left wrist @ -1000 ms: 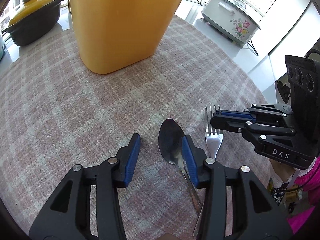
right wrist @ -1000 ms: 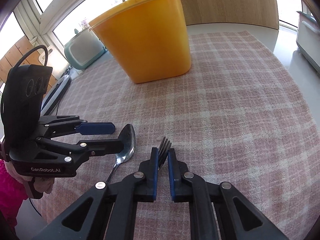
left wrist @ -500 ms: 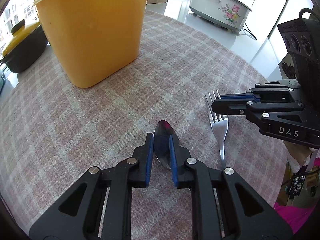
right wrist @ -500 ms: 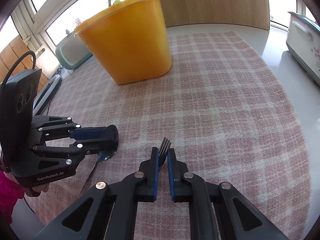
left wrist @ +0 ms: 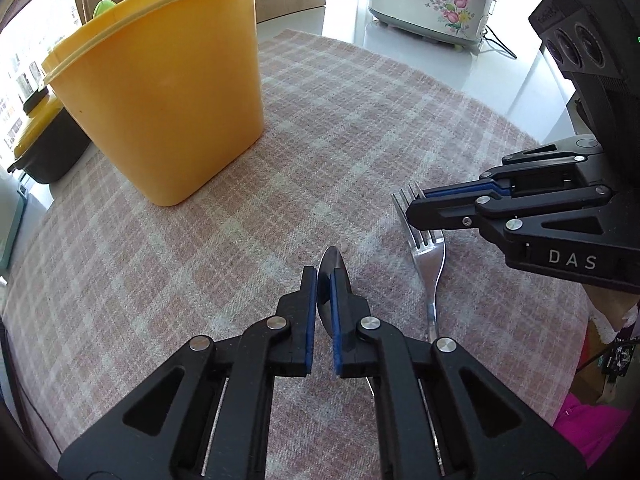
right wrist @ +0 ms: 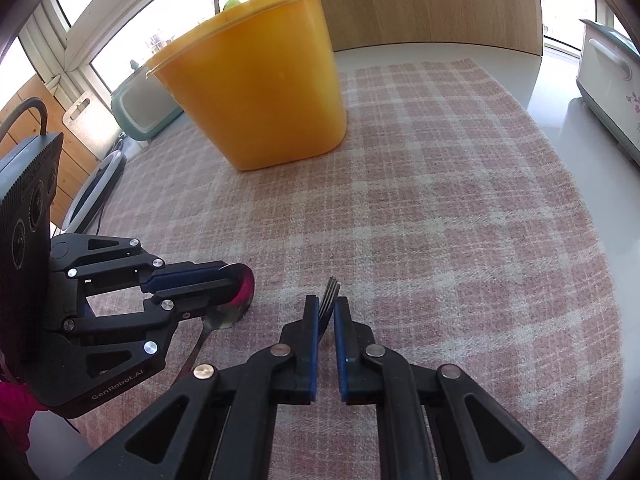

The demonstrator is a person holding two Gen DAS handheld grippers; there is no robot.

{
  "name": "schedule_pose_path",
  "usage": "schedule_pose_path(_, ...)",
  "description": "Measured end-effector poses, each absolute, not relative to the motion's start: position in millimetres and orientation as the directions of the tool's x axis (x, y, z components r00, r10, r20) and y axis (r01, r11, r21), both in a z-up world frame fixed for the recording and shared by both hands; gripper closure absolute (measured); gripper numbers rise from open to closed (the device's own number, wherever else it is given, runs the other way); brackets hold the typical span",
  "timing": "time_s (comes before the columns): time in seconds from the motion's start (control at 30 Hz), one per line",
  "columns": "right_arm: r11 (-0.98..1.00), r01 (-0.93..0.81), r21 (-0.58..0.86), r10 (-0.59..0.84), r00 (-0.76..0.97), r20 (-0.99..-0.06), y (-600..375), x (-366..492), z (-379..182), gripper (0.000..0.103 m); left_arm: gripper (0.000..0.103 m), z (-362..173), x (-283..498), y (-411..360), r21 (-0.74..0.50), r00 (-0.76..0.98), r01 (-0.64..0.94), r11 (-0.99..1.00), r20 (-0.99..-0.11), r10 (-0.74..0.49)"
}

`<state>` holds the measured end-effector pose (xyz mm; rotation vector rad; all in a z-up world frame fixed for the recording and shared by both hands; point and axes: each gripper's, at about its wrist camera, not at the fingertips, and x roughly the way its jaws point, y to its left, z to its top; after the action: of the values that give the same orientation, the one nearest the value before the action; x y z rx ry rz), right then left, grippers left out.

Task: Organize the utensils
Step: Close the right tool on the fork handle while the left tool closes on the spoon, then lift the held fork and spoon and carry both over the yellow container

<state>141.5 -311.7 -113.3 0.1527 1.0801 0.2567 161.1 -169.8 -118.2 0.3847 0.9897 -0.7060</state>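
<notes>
So the left gripper (left wrist: 323, 280) has just been closing and its jaws are now clamped on the spoon (left wrist: 334, 260) bowl, down at 6 o'clock on the plaid cloth (left wrist: 200, 240). Right gripper (right wrist: 326, 304) is pinched tight on the fork (right wrist: 331, 290) head, spoon off at its 9 o'clock. Yellow tub (right wrist: 256, 96) sits up around 11 o'clock.

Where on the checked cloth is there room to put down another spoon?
Lots of bare checked cloth lies to the right of the yellow tub, reaching toward the white cooker. Bare cloth also lies between the tub and the grippers. It is crowded near the front, where the spoon and fork are gripped.
</notes>
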Motion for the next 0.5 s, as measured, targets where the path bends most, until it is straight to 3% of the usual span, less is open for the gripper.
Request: schedule_pose_path(0.5, 0.963, -0.167, 0.213, 0.27, 0.535, -0.8, -317, 128, -73, 0.101, 0.103, -97, 153, -142, -0.038, 0.403, 0.65, 0.759, -0.829, -0.387)
